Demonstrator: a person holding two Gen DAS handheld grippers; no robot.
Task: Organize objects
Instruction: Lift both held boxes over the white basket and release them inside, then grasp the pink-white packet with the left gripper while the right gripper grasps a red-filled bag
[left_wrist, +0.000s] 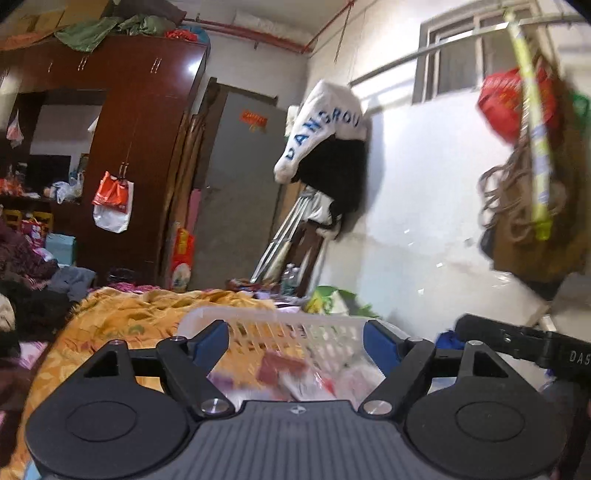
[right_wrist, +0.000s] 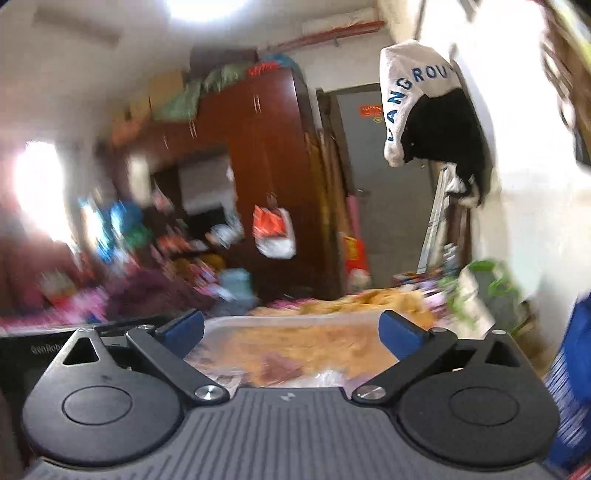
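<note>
A basket (left_wrist: 280, 328) sits on the blanket (left_wrist: 122, 317) at lower centre, packets (left_wrist: 295, 373) inside it; the wardrobe (left_wrist: 122, 122) stands upper left, behind.

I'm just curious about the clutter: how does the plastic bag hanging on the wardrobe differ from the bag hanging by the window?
The bag on the wardrobe is orange-red above and white below; the bag by the window is red all over. The wardrobe bag hangs low on the wardrobe door; the window bag hangs high beside coiled rope. Both hang freely.

Brown wardrobe (left_wrist: 122, 122), grey door (left_wrist: 240, 177), hanging white garment (left_wrist: 325, 125).
</note>
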